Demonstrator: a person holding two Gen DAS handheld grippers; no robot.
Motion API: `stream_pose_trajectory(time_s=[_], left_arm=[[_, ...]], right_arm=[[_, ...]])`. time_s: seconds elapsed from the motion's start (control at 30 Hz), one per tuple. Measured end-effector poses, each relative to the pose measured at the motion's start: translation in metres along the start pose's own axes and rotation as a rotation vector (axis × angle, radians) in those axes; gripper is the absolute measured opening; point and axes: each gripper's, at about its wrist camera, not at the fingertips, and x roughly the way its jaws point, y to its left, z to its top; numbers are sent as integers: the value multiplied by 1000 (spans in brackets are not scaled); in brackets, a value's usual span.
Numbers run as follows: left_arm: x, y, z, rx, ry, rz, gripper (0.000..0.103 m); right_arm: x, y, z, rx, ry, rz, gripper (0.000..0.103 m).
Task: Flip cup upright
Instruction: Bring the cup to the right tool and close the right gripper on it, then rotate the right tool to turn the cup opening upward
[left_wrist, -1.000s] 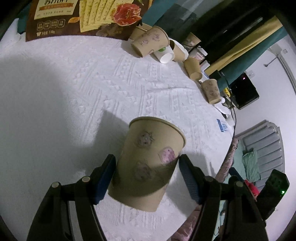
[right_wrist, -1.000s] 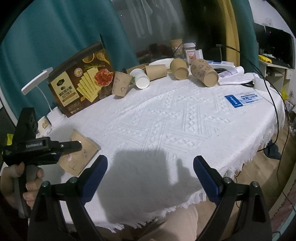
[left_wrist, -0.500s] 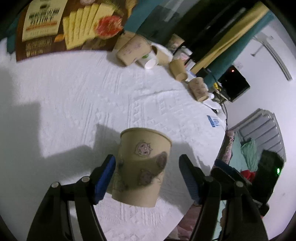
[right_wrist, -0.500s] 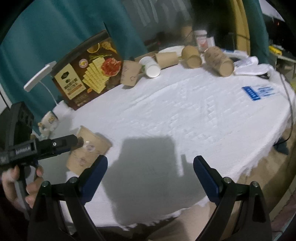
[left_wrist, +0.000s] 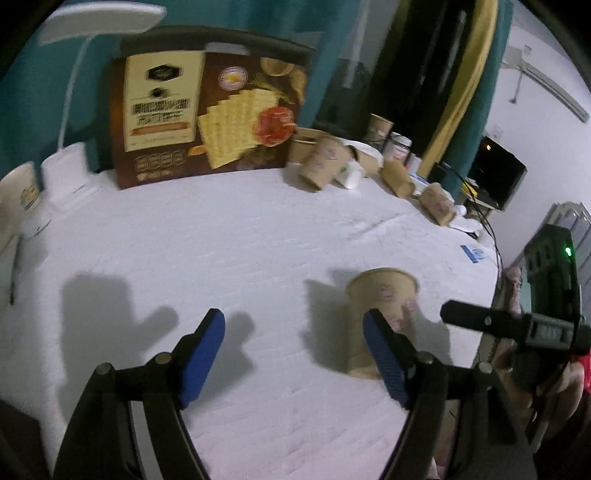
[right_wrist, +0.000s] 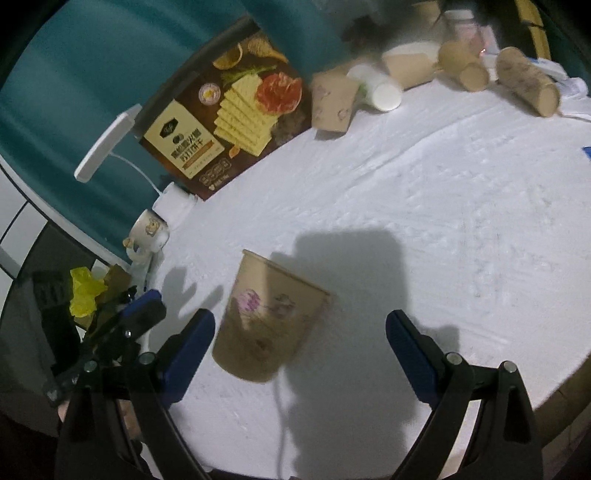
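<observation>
Your paper cup (left_wrist: 380, 314) (right_wrist: 267, 317) stands upright, mouth up, on the white tablecloth (left_wrist: 258, 229) (right_wrist: 443, 206), well in front of the cracker box (left_wrist: 210, 107) (right_wrist: 229, 110) that leans at the table's far edge. Your left gripper (left_wrist: 293, 354) has its blue pads spread wide with nothing between them; the cup sits just beyond its right-hand pad, outside the gap. Your right gripper (right_wrist: 299, 354) is spread wide too and grips nothing, with the cup standing in front of its opening, closer to the left-hand pad.
</observation>
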Motion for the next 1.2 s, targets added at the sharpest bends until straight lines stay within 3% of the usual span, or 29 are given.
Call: stream_pose_trajectory(time_s=[0.33,0.6,0.77,0.87,1.03,1.13,1.2], left_arm=[[-18,61,-16,-109,-19,-6,78],[-24,83,-22,-170,-28,-37,78],[-22,85,-24,-183,-24,-58,78],[-23,86,-25,-186,-26,-66,78],[-26,86,-26,-190,-30,-71,78],[-27,86,-27,-193,-31,-67,78],[-29,86,-27,-193,-33,-64,78]], right_arm=[[43,20,19,42,67,-58,93],[63,24,30,51,100,-90,92],[71,27,28,33,127,-98,72],[69,29,29,18,121,-97,70],[57,40,34,-59,16,-148,69],[50,59,30,-262,-164,-364,69],[50,66,22,-332,-238,-428,69]])
